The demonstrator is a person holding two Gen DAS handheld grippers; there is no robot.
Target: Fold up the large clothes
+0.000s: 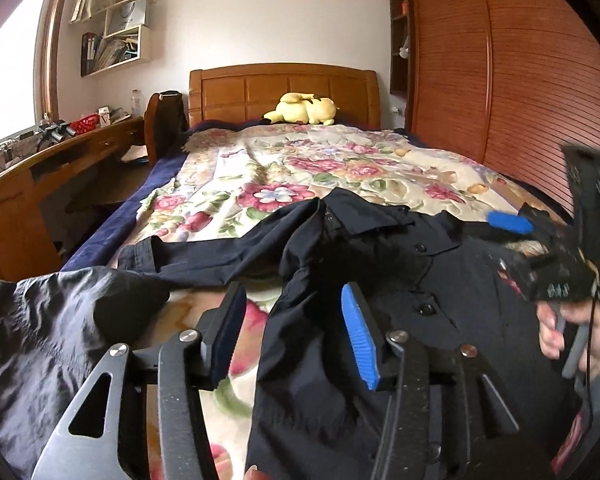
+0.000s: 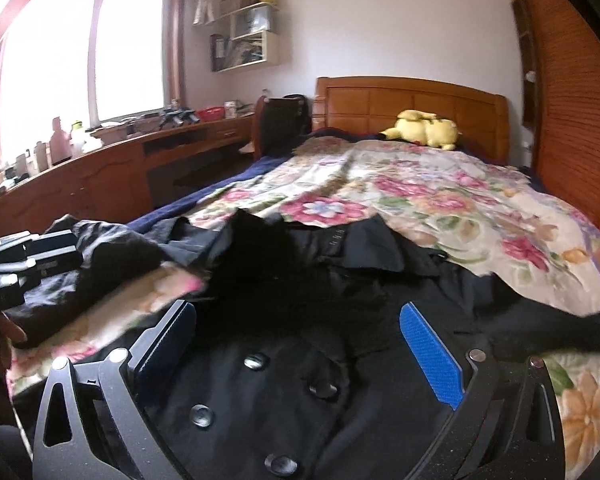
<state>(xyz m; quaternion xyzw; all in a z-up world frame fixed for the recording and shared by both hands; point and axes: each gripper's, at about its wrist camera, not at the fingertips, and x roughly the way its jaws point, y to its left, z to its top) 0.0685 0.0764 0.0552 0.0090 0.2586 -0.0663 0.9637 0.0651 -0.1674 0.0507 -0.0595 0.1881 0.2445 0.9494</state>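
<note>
Your left gripper (image 1: 294, 320) hangs with its jaws spread wide and nothing between them, just above the left edge of the black buttoned coat (image 1: 400, 320). The coat lies rumpled on the floral bedspread (image 1: 300, 160) at the near end of the bed, one sleeve (image 1: 204, 254) stretched out to the left. Your right gripper (image 2: 300, 344) is also wide open and empty, poised over the coat's button front (image 2: 256, 361). A second dark garment (image 1: 52, 340) sits crumpled beside the coat on the left. A yellow plush toy (image 1: 302, 109) rests by the wooden headboard (image 1: 284, 88).
</note>
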